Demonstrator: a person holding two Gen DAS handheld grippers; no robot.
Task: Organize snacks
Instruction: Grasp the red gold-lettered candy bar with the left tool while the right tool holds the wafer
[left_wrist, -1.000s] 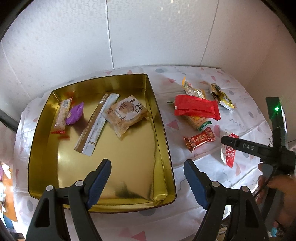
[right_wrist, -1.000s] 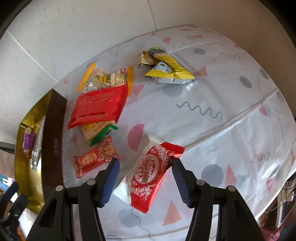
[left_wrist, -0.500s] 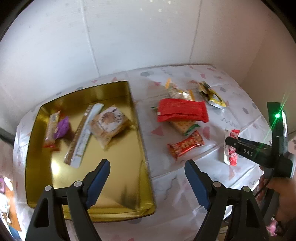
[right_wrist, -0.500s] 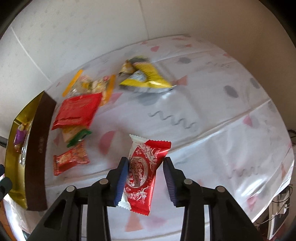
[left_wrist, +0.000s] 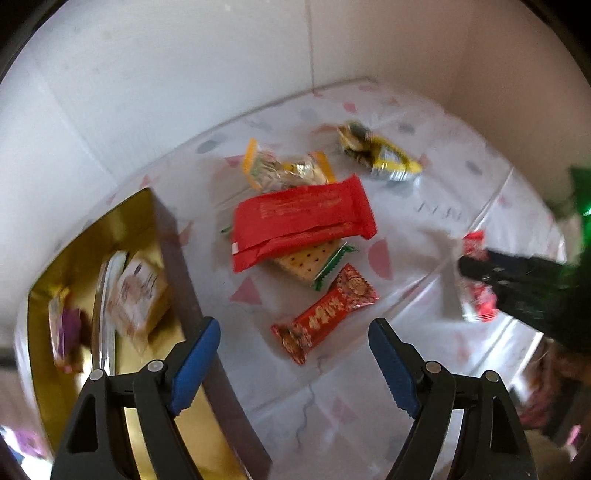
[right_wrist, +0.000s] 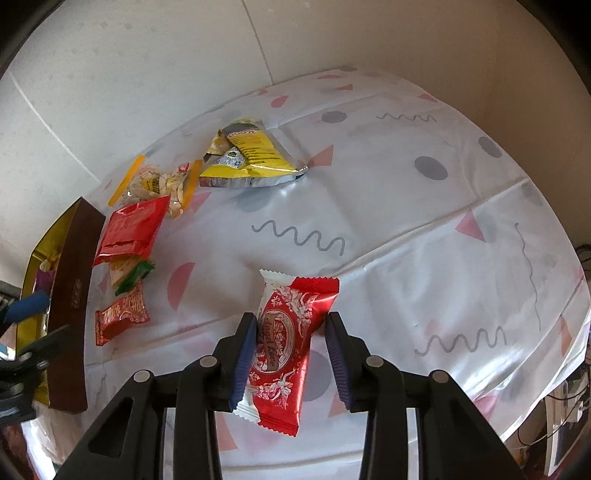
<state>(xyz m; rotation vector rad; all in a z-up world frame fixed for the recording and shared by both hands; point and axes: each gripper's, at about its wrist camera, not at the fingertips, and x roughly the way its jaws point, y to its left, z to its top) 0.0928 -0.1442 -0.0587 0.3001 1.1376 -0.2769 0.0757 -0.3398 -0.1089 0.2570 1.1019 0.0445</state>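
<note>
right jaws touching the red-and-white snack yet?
Cannot tell. In the right wrist view the right gripper straddles the red-and-white snack: one jaw meets its edge, but a sliver of tablecloth shows before the other.
</note>
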